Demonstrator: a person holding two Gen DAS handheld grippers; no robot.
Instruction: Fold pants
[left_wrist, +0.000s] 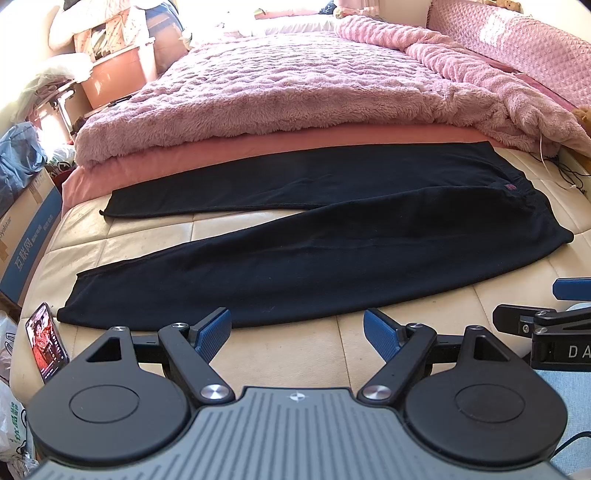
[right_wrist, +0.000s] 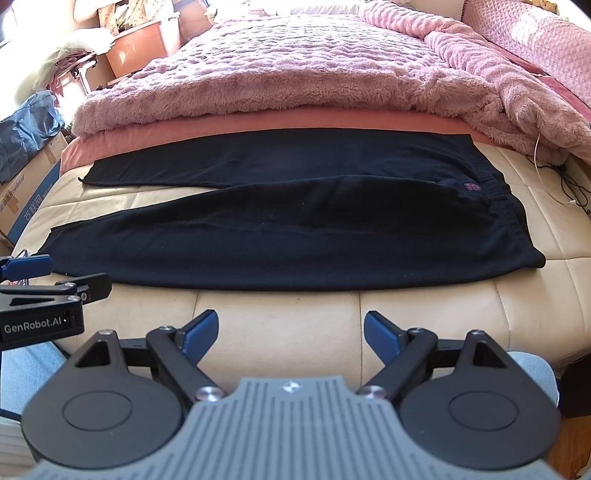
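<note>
the left gripper (left_wrist: 297, 334) and right gripper (right_wrist: 291, 332) hang over the bare cream bed edge (right_wrist: 280, 325), jaws wide apart, holding nothing. just past them the black pants (left_wrist: 295, 266) lie flat, legs spread, before the pink blanket (left_wrist: 277, 92).

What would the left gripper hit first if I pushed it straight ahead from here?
Probably the near leg of the black pants: the left gripper, jaws open, points across bare cream mattress at its near edge. Height above the mattress is unclear.
</note>
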